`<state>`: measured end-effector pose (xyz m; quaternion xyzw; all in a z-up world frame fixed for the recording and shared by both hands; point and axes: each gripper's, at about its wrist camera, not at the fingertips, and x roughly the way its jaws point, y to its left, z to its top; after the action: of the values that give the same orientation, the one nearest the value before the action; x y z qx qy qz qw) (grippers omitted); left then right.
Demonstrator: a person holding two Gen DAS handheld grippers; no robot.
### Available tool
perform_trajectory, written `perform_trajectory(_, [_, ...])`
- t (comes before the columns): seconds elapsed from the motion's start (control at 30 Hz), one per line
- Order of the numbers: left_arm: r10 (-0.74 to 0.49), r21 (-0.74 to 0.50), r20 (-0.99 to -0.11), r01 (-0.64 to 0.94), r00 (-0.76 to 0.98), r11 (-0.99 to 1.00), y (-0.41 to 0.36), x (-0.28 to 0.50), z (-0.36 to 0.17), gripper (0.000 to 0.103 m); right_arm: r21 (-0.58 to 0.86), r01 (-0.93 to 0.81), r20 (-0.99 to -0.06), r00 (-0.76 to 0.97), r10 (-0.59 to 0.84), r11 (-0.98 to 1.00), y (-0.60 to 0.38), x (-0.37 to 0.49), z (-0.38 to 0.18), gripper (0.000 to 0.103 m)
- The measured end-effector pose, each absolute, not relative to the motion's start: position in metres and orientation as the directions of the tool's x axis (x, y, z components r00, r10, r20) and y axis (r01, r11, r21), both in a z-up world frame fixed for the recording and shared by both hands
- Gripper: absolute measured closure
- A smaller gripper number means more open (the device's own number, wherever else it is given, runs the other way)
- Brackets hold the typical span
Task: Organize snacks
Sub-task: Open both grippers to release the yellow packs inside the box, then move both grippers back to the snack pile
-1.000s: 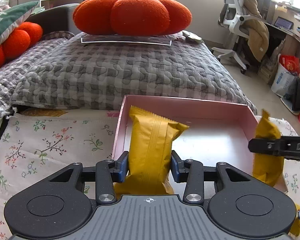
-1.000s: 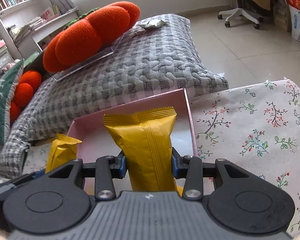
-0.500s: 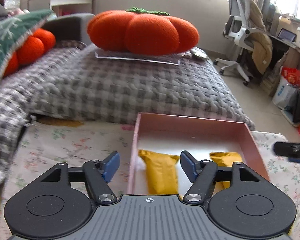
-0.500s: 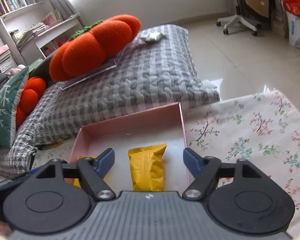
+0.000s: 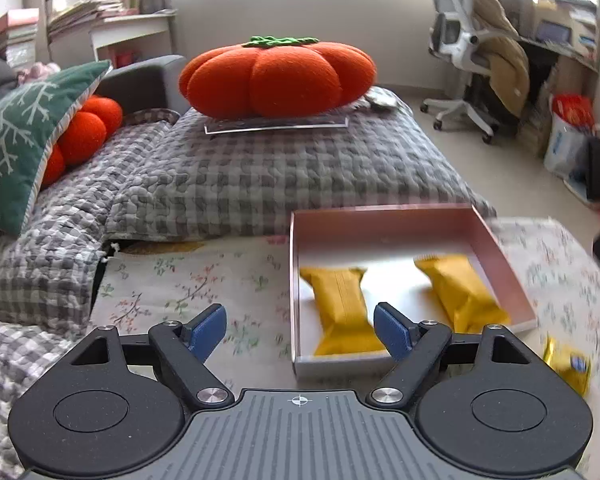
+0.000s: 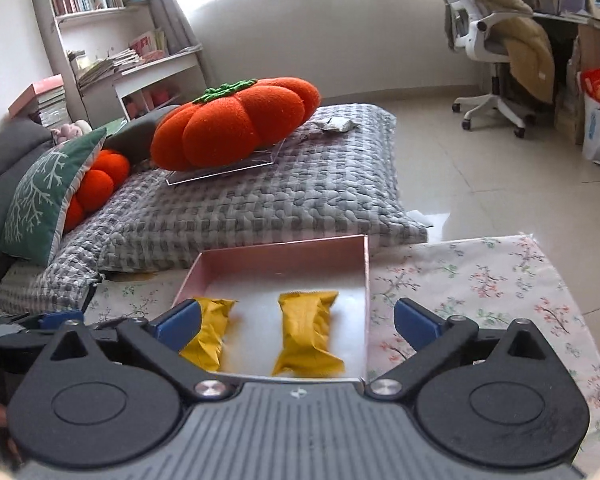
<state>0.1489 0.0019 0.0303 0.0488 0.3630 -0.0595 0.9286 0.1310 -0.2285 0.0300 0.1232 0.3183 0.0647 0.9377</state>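
Quilt [image 5: 260, 176]: grey check, behind the cloth; pumpkin cushion [image 5: 276, 76] on top.

Floral cloth [image 5: 204, 280]: covers the table; far edge tucked under the quilt.

Pink box [image 5: 500, 256]: on the cloth. Holds two yellow packets, left packet [image 5: 340, 308] and right packet [image 5: 460, 292], lying apart.

Left gripper [image 5: 300, 330]: jaws wide apart, empty; its right finger [image 5: 392, 332] hides the box's near edge.

Right gripper [image 6: 296, 322]: spread wide, empty; its left finger covers part of the left packet.

Loose packet [image 5: 568, 364]: on the cloth right of the box, blurred, seen only from the left wrist.
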Motion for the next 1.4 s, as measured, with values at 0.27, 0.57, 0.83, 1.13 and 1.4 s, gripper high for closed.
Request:
perform_trajectory(0.27, [-0.078, 0.134, -0.675, 0.226, 0.734, 0.965, 0.010, 0.112, 0.023, 0.020, 0.291, -0.012, -0.610, 0.768, 0.195, 0.957, -0.226, 0.107, 0.018, 0.000])
perform_trajectory(0.57, [-0.085, 0.309, -0.707, 0.414, 0.702, 0.856, 0.042, 0.084, -0.012, 0.020, 0.396, -0.064, -0.771, 0.519, 0.369, 0.916, -0.168, 0.098, -0.014, 0.001])
perform_trajectory(0.83, [-0.166, 0.315, -0.759, 0.578, 0.630, 0.753, 0.069, 0.059, -0.036, 0.021, 0.497, 0.198, -0.829, 0.396, 0.395, 0.845, -0.138, 0.058, -0.048, 0.010])
perform_trajectory(1.13, [-0.220, 0.315, -0.788, 0.684, 0.574, 0.658, 0.070, 0.053, -0.052, 0.021, 0.486, 0.428, -0.852, 0.428, 0.303, 0.762, -0.139, 0.047, -0.072, 0.038])
perform_trajectory(1.4, [-0.205, 0.307, -0.825, 0.722, 0.527, 0.620, 0.065, 0.070, -0.074, 0.022, 0.546, 0.484, -0.823, 0.463, 0.330, 0.684, -0.152, 0.054, -0.088, 0.041])
